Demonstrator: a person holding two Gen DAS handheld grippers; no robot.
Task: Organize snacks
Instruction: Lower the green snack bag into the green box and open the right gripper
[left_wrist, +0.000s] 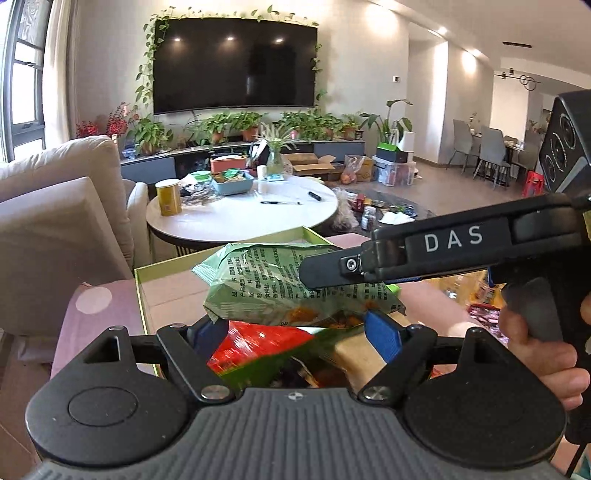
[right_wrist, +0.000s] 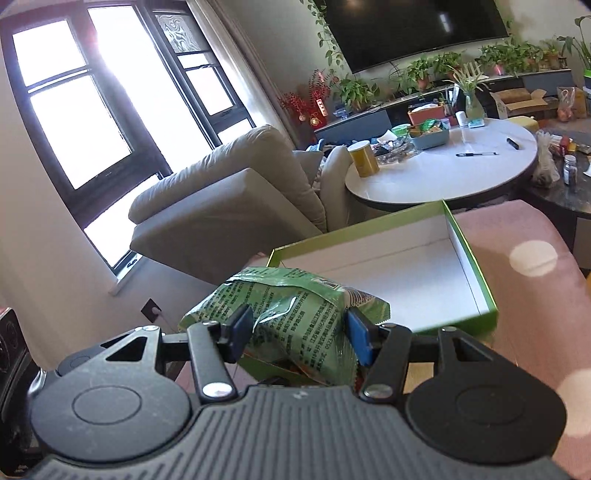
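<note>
Landmark: green box. Left gripper, before box: jaws apart, straddling red packet. Right gripper: clamped on green snack bag, at box's near-left corner. Step: carrying; next, lower inside, release

Near surface: a pink padded cushion with pale round dots, soft-looking.
On it: a shallow open green cardboard box with a white inside, sitting flat on the pink cover; its white floor shows bare at the far end.
Farther surface: a round white table with a dark edge.
On that table: a yellow cylindrical tin with a pale lid near the left rim, a blue rectangular plastic tub of packets behind it, a black pen and a small black marker lying apart on the bare top, a small white cylinder at the far edge.
</note>
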